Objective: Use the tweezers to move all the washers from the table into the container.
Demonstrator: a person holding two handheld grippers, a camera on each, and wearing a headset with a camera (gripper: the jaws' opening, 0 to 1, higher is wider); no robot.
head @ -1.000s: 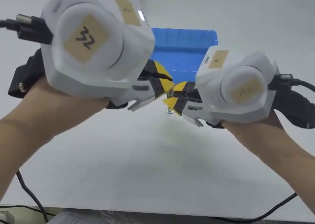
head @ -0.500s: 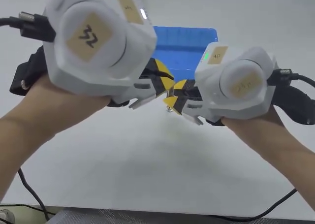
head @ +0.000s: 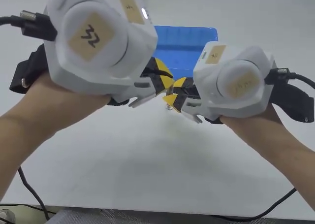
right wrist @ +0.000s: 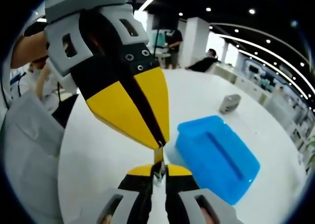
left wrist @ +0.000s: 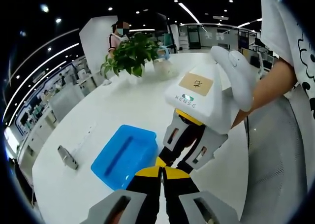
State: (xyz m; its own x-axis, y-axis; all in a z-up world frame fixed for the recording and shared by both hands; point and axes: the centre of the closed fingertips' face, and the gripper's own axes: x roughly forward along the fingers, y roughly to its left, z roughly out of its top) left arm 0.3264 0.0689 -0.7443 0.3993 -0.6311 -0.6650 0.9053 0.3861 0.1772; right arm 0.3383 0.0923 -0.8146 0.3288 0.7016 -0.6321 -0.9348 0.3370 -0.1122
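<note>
The white counter [head: 147,160] offers open surface on the near side for moving. The blue container [head: 189,44] sits open-topped just behind the tools, and its near rim is the one edge to clear. The left hand-held gripper [head: 167,81] and right hand-held gripper [head: 172,100] meet tip to tip, both clenched on the thin tweezers [right wrist: 158,157], probably to reseat them. Washers cannot be made out.
</note>
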